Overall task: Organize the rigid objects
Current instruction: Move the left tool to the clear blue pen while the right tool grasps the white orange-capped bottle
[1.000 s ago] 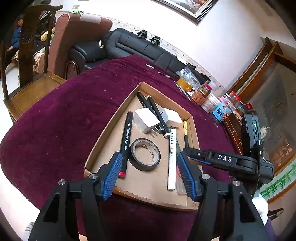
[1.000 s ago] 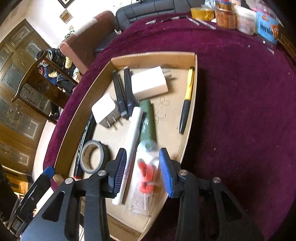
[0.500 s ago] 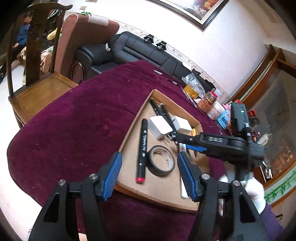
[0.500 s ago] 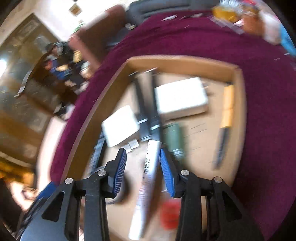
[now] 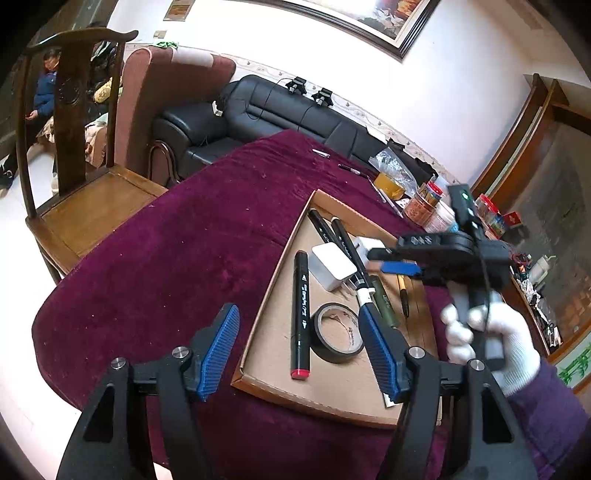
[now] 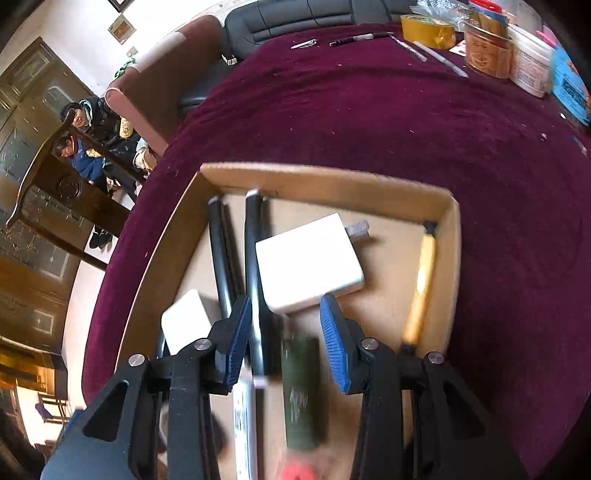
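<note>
A shallow cardboard tray (image 5: 273,280) (image 6: 332,177) lies on the purple tablecloth. It holds black markers (image 5: 301,306) (image 6: 221,251), white chargers (image 5: 332,266) (image 6: 310,262), a black tape roll (image 5: 336,338), a green tube (image 5: 384,306) (image 6: 301,387), a white tube (image 6: 245,417) and a yellow pen (image 5: 402,295) (image 6: 421,284). My left gripper (image 5: 299,350) is open and empty above the tray's near left edge. My right gripper (image 6: 286,336) (image 5: 391,260) is open and empty, hovering over the tray's middle above the green tube.
Jars, a yellow tape roll (image 6: 428,27) and pens (image 6: 360,37) crowd the table's far edge. A wooden chair (image 5: 74,155) and a black sofa (image 5: 273,110) stand beyond the table on the left and behind.
My left gripper has pulled back and to the left, off the tray's middle. My right gripper has moved forward over the tray, from the orange packet at the near end towards the chargers.
</note>
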Tool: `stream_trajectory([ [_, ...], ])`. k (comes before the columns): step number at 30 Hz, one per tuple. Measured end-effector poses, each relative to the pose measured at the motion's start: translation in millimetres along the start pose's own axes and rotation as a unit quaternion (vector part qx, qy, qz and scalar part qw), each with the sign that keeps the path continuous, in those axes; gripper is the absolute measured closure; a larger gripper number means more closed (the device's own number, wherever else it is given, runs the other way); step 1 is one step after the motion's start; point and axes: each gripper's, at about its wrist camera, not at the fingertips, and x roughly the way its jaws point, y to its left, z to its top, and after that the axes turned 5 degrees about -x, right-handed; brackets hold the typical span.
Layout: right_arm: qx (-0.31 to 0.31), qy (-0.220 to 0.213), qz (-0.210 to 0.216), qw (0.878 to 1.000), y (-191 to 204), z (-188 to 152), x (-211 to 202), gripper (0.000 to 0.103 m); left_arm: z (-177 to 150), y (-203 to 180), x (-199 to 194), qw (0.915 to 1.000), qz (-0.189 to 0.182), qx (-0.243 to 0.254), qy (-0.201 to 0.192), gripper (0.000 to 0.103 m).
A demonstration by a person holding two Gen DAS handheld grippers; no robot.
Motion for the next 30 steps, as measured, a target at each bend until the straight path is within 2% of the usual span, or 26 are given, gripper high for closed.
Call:
stream_trajectory([
  [4, -0.007, -0.013, 0.007, 1.000, 0, 2, -10, 0.065, -3, -2, -1, 1.0000, 0.005, 0.007, 0.004, 0.042],
  [8, -0.018, -0.048, 0.012, 0.999, -7, -8, -47, 0.065, -5, -8, 0, 0.9998, 0.014, 0.015, 0.007, 0.042],
  [11, -0.038, -0.104, -0.022, 0.994, -19, -25, -94, 0.065, -8, -21, 0, 0.9994, 0.011, 0.030, 0.012, 0.042],
  [13, -0.045, -0.159, -0.059, 0.985, -33, -43, -129, 0.064, -13, -34, -1, 0.9987, 0.009, 0.048, 0.013, 0.042],
  [14, -0.049, -0.188, -0.085, 0.977, -41, -52, -147, 0.055, -16, -41, -2, 0.9982, 0.006, 0.057, 0.014, 0.042],
  [15, -0.051, -0.225, -0.126, 0.965, -53, -66, -170, 0.033, -20, -49, -3, 0.9976, -0.002, 0.067, 0.017, 0.041],
  [17, -0.042, -0.269, -0.186, 0.944, -74, -84, -200, 0.009, -29, -66, -3, 0.9956, -0.024, 0.087, 0.025, 0.036],
  [18, -0.033, -0.282, -0.217, 0.934, -95, -95, -215, 0.007, -32, -72, -3, 0.9947, -0.030, 0.094, 0.028, 0.036],
  [20, -0.007, -0.261, -0.254, 0.931, -130, -101, -229, 0.007, -41, -91, 1, 0.9916, -0.047, 0.112, 0.043, 0.035],
  [21, 0.018, -0.241, -0.260, 0.935, -155, -106, -235, 0.007, -45, -100, 4, 0.9900, -0.055, 0.119, 0.053, 0.036],
  [23, 0.087, -0.218, -0.235, 0.943, -207, -121, -247, 0.007, -54, -117, 10, 0.9863, -0.073, 0.128, 0.075, 0.036],
  [24, 0.122, -0.214, -0.225, 0.943, -230, -130, -252, 0.007, -57, -125, 12, 0.9845, -0.080, 0.132, 0.083, 0.036],
  [27, 0.202, -0.202, -0.205, 0.936, -289, -159, -260, 0.007, -69, -147, 19, 0.9804, -0.086, 0.143, 0.105, 0.036],
  [30, 0.241, -0.200, -0.197, 0.929, -320, -181, -264, 0.007, -79, -165, 23, 0.9774, -0.079, 0.157, 0.118, 0.036],
])
